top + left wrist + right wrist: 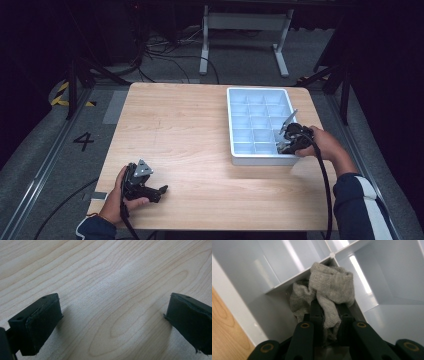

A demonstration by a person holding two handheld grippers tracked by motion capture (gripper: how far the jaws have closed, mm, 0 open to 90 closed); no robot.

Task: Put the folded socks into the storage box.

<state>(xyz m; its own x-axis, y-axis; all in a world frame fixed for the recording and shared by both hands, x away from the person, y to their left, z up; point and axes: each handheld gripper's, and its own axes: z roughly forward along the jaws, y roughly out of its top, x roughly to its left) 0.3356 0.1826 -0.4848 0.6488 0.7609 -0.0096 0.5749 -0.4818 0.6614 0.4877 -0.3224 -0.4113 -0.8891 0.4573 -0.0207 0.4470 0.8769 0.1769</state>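
A crumpled grey sock [329, 293] hangs pinched in my right gripper [329, 315], whose jaws are shut on it. The sock sits low inside a compartment of the pale blue divided tray [234, 150], against a divider wall [292, 280]. From above, my right gripper [286, 142] dips into the tray's near right corner. My left gripper [159, 191] rests at the table's front left, held in a hand. Its pads [42, 322] stand wide apart over bare wood with nothing between them.
The wooden table [190, 130] carries the tray at its right half. Behind the table stand a white metal frame [245, 30] and loose cables on the floor. A cable [325, 185] trails from the right gripper along the forearm.
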